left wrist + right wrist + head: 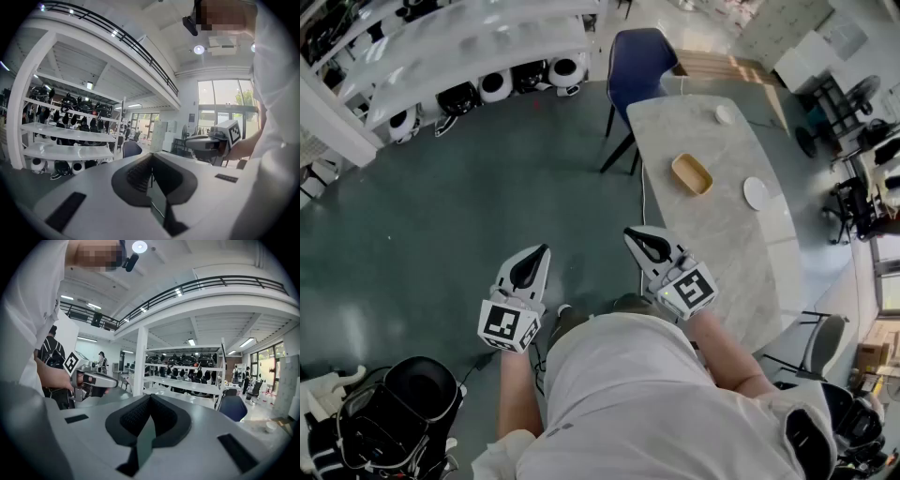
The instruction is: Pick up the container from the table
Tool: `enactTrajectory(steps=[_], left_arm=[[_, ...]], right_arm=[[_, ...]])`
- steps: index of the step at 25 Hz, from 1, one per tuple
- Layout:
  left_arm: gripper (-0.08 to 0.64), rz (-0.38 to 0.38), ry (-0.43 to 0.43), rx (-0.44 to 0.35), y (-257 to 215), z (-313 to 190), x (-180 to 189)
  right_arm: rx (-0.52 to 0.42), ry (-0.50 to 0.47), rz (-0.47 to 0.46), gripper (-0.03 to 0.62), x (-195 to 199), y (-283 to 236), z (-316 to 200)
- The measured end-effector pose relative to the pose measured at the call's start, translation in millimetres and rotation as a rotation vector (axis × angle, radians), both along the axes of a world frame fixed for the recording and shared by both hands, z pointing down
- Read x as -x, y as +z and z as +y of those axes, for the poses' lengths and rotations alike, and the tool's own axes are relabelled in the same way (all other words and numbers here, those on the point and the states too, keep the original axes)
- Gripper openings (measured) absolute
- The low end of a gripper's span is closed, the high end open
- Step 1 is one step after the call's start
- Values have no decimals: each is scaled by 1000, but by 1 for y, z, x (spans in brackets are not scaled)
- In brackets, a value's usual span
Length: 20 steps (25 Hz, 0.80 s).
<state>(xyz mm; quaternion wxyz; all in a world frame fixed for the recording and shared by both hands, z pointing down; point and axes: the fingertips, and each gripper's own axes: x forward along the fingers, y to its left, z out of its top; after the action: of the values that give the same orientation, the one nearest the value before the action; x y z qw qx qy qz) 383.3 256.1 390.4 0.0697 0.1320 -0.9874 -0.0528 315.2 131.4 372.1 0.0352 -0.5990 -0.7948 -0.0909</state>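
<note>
Teal flooring (441, 216) was spread across a large hall, with white shelving (478, 47) of dark and white gear ranged along the far side. To the right, a long marble table (722, 244) was set, and a blue chair (642, 56) was drawn up at its far end. The container (692, 173), a shallow tan tray with rounded corners, was laid on the table top near the middle, well apart from both grippers. Just beside it, towards the table's right edge, a round white dish (756, 193) was placed. A smaller white object (725, 114) was seen farther along, possibly a cup or a lid, though it was too small to be made out.

Both grippers were held roughly level in front of the person's body, over the floor and short of the table's near end. The left gripper (542, 249) was seen with its jaws pressed fully together and nothing between them. The right gripper (630, 232), closer to the table edge, was likewise closed, with nothing gripped.
</note>
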Motion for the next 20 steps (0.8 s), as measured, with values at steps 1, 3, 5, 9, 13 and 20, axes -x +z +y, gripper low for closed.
enactTrajectory(steps=[1,3,5,9,13,20], left_arm=[[2,0,1,6,2,6,-2],[2,0,3,10,6,18,-7],[2,1,4,4,9,29,-15],[2,10,10,-15,20,52,-24],[2,32,10,-40,31,64,-17],[2,61,53,-34,43,75,38]], right_arm=[[-7,-4,-1,9,-3,5,7],[-19,-9,-3,9,-9,15,21],[-26,-4,-8,9,-13,20,33],[-42,24,14,11,-13,26,49],[-69,56,69,11,-9,44,49],[-78,107,107,11,41,67,52]])
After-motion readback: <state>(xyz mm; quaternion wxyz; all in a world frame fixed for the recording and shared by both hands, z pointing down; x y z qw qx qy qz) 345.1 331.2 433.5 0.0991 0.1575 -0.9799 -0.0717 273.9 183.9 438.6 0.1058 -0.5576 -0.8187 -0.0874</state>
